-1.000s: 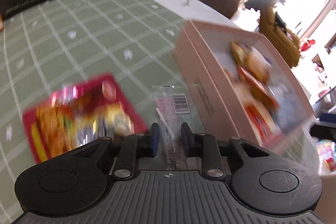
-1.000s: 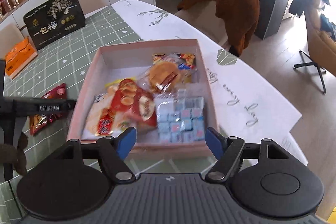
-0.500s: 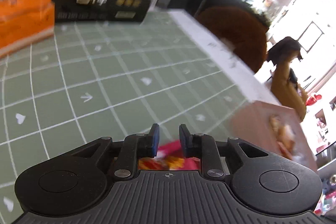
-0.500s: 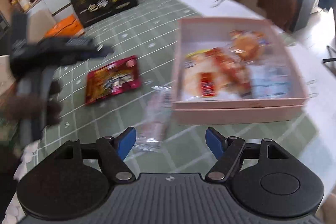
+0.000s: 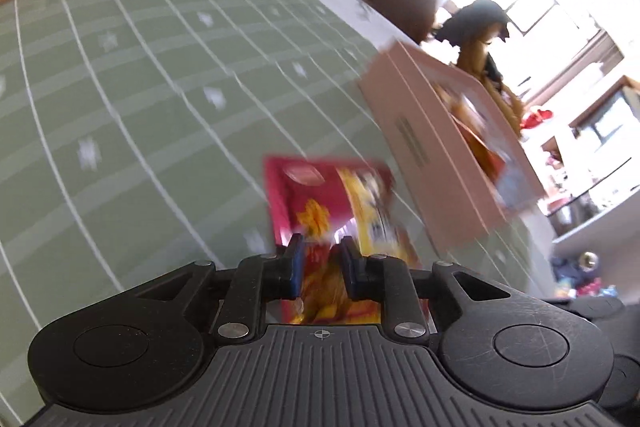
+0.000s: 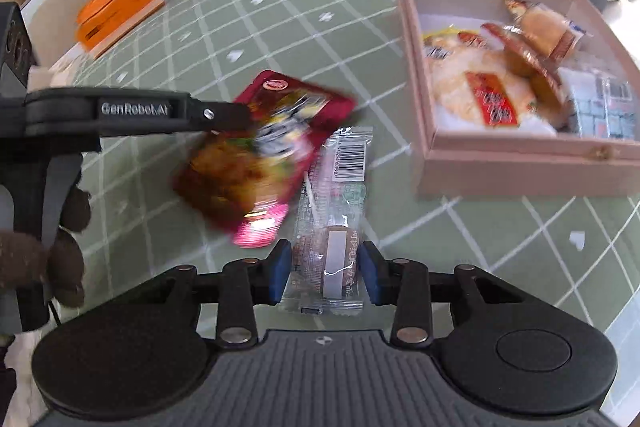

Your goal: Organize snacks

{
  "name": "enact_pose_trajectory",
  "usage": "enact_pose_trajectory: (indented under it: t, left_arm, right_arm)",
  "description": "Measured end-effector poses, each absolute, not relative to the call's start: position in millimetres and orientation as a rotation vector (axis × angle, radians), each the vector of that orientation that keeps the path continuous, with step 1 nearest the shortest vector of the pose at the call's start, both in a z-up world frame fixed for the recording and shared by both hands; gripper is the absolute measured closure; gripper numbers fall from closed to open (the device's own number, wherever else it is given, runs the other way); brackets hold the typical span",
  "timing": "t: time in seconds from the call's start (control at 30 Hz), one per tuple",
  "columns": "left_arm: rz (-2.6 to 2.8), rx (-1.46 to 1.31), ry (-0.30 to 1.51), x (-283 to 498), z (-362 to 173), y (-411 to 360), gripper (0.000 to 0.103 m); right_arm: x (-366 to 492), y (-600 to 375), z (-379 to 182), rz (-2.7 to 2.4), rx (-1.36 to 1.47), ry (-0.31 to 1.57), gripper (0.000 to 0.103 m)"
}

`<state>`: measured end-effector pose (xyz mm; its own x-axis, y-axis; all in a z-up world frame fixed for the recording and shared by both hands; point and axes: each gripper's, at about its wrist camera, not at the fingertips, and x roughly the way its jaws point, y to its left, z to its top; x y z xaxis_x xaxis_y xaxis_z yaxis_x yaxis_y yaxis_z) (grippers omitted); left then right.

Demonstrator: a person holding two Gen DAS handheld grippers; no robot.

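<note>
left gripper [image 5: 320, 261] gripping red snack packet [image 5: 320, 195], right gripper [image 6: 324, 271] closing around clear packet [image 6: 332, 227]

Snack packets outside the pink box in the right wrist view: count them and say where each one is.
2. The red packet is lifted off the green tablecloth in the left gripper. The clear packet lies flat beside it, between the closing right gripper fingers.

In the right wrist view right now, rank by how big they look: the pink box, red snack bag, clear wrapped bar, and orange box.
1. pink box
2. red snack bag
3. clear wrapped bar and orange box: about alike, and the orange box lies much farther from the camera, so I won't rank them.
</note>
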<state>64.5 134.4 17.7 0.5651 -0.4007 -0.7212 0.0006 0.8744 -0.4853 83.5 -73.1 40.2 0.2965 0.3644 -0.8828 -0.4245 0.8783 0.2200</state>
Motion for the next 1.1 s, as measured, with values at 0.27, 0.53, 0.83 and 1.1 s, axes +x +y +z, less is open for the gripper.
enact_pose_trajectory:
  t: [0.27, 0.53, 0.83, 1.1]
  left_arm:
    - [-0.176, -0.451, 0.962, 44, 21, 117, 0.08]
    - [-0.019, -0.454, 0.923, 20, 43, 131, 0.08]
    - [0.086, -0.612, 0.882, -37, 40, 151, 0.08]
    - [0.096, -0.69, 0.879, -51, 31, 158, 0.08]
  right_arm:
    - [54, -101, 51, 0.523, -0.12, 1.139, 0.058]
    - [78, -79, 77, 0.561, -0.124, 1.0, 0.019]
    - [125, -20, 39, 0.481, -0.092, 1.096, 0.017]
    - [127, 12, 32, 0.521, -0.237, 1.076, 0.017]
